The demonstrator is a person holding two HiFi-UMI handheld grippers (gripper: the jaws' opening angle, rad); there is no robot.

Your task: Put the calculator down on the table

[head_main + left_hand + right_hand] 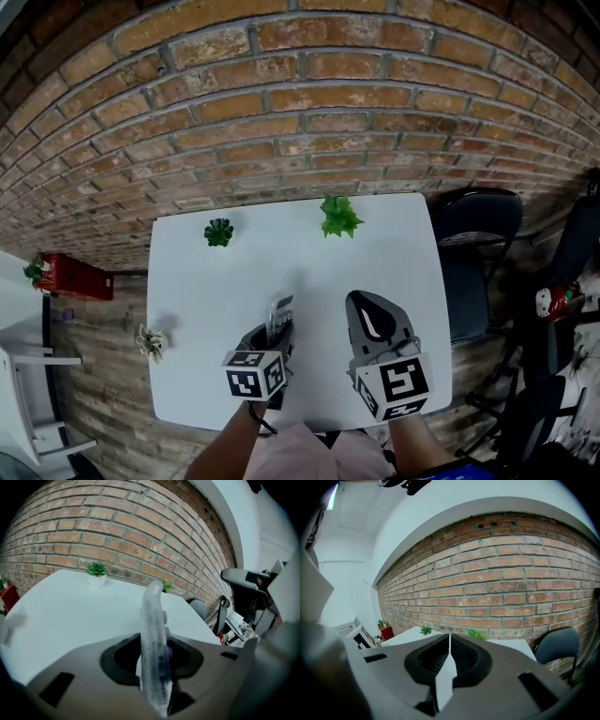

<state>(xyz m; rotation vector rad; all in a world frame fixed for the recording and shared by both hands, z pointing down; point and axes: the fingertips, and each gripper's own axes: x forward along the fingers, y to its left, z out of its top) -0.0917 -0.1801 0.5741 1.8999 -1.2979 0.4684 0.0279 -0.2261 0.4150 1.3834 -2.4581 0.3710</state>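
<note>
A grey calculator stands on edge between the jaws of my left gripper, low over the near part of the white table. In the left gripper view the calculator shows as a thin upright slab, buttons to the right, with the jaws pressed on both of its faces. I cannot tell whether it touches the tabletop. My right gripper hovers beside it to the right, jaws shut with nothing between them; the right gripper view shows them meeting in a single line.
Two small green plants stand at the table's far edge by the brick wall. A black chair is right of the table. A third small plant sits at the table's left edge, and a red box lies further left.
</note>
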